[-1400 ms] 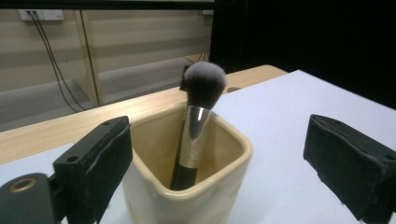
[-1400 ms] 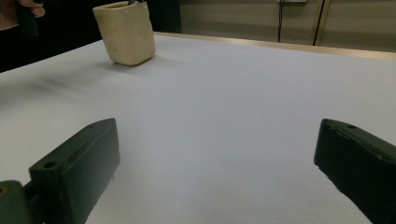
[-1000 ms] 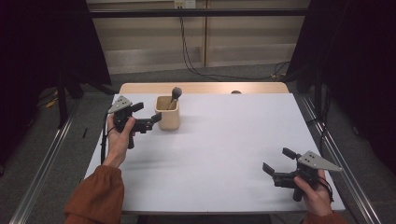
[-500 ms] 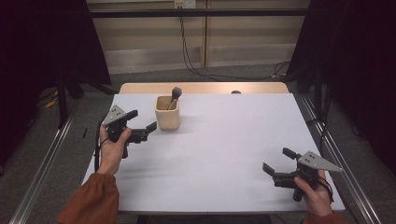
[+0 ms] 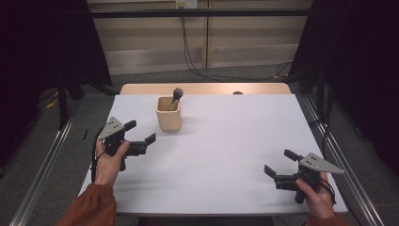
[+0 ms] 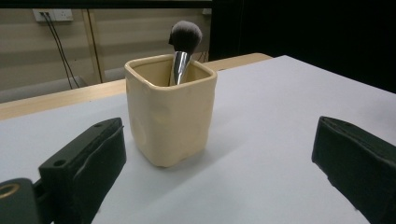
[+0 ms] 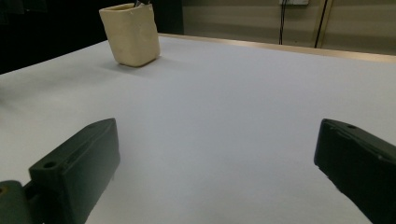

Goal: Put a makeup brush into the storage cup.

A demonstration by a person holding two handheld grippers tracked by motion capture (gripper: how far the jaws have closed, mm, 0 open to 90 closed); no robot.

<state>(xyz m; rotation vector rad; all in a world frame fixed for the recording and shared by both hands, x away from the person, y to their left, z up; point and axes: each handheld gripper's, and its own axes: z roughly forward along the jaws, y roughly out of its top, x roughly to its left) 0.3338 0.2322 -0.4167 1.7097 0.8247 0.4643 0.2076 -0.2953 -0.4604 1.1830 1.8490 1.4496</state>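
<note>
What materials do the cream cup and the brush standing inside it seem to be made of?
The cup looks like matte glazed ceramic, perhaps moulded plastic: its walls are thick and slightly uneven, with soft dents. The brush has a shiny, metal-looking ferrule and dark, fluffy bristles, probably synthetic.

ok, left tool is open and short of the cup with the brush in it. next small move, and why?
Probably ease the left tool forward toward the beige cup. Its jaws stand wide open and empty, with the cup centred between them in the left gripper view but still apart. The makeup brush stands upright in the cup, so approach level to avoid tipping it. The right tool rests open, far off.
</note>
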